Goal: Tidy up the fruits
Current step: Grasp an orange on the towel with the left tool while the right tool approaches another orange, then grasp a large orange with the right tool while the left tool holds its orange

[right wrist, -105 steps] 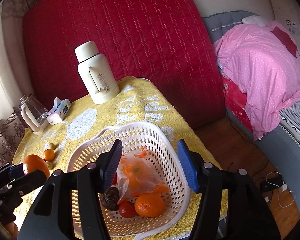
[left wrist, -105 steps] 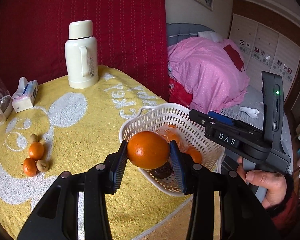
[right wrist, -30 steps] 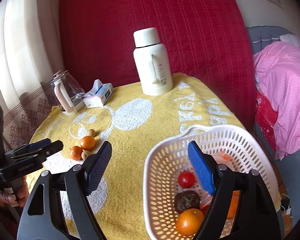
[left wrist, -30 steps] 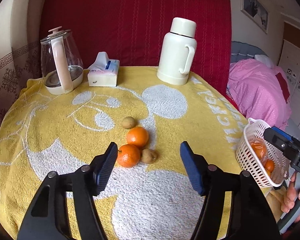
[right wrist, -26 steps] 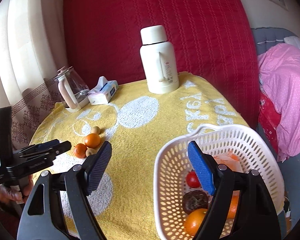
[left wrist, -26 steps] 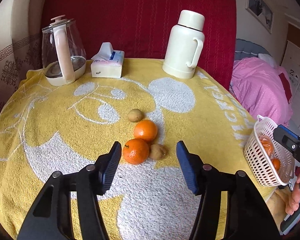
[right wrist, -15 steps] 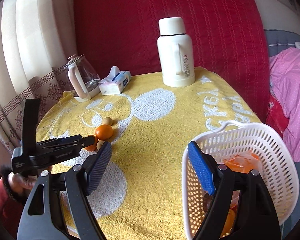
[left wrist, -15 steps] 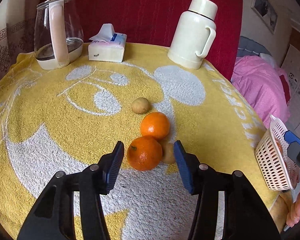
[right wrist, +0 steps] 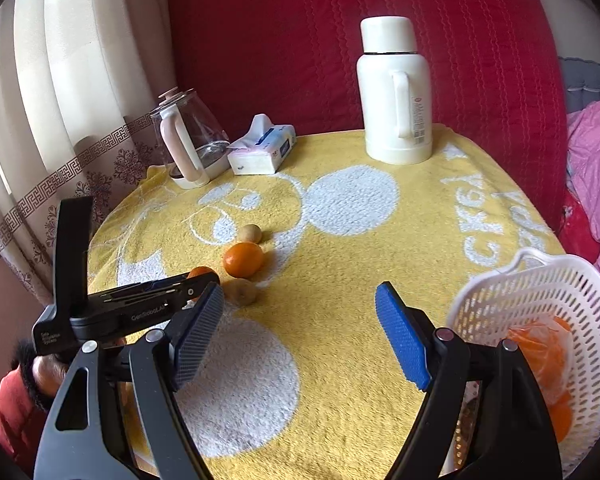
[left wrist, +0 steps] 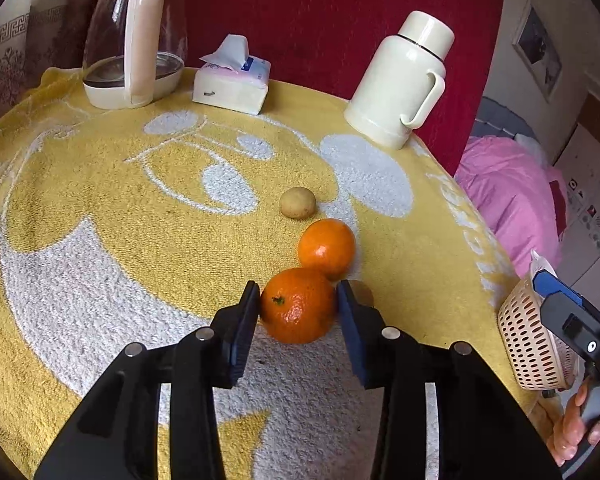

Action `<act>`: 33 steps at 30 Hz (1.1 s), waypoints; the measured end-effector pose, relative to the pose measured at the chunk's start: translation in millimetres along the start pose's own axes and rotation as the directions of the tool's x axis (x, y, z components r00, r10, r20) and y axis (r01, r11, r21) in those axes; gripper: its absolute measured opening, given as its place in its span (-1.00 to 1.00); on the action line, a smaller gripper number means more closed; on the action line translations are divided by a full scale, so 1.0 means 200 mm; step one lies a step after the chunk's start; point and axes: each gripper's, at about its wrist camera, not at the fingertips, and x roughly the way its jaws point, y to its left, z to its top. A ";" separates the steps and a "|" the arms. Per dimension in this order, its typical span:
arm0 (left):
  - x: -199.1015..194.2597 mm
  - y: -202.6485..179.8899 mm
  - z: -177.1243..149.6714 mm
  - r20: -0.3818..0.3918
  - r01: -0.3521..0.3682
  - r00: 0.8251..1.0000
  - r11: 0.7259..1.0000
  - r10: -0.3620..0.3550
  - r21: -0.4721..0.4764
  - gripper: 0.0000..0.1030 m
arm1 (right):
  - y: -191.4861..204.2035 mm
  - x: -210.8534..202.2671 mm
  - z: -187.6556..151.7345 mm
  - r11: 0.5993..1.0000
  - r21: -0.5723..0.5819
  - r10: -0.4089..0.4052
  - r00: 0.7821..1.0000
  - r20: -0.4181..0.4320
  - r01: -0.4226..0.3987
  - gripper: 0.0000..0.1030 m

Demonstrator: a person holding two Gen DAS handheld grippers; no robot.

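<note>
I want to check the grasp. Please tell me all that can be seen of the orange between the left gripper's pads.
The near orange is round, bright, with dimpled peel and a small dark stem scar facing the camera. It sits on the yellow towel, between the pads of the left gripper, whose jaws have just been closing and now meet its sides. Behind it a second orange seems to touch it. A small brown fruit lies just beyond the right-hand pad.
</note>
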 end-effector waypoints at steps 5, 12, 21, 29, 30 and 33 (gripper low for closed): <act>-0.12 0.02 -0.01 0.063 -0.061 0.996 0.998 0.060 0.013 -0.22 | 0.06 0.11 0.05 0.999 -0.005 0.037 0.999 -0.029 -0.037 0.54; -0.25 0.08 -0.03 0.102 -0.094 0.990 0.996 0.095 -0.009 -0.22 | 0.20 0.32 0.11 0.995 -0.060 0.070 0.994 -0.083 -0.075 0.50; -0.36 0.20 -0.07 0.124 -0.118 0.985 0.992 0.123 -0.046 -0.22 | 0.31 0.62 0.13 0.991 -0.114 0.055 0.984 -0.169 -0.075 0.19; -0.41 0.24 -0.09 0.131 -0.117 0.983 0.991 0.125 -0.065 -0.22 | 0.34 0.78 0.14 0.988 -0.148 0.004 0.978 -0.208 -0.035 -0.08; -0.41 0.24 -0.09 0.133 -0.117 0.983 0.991 0.125 -0.067 -0.22 | 0.33 0.79 0.14 0.989 -0.148 0.000 0.977 -0.215 -0.032 -0.17; -0.42 0.25 -0.10 0.136 -0.116 0.983 0.991 0.125 -0.069 -0.22 | 0.33 0.82 0.13 0.988 -0.150 -0.009 0.974 -0.228 -0.026 -0.21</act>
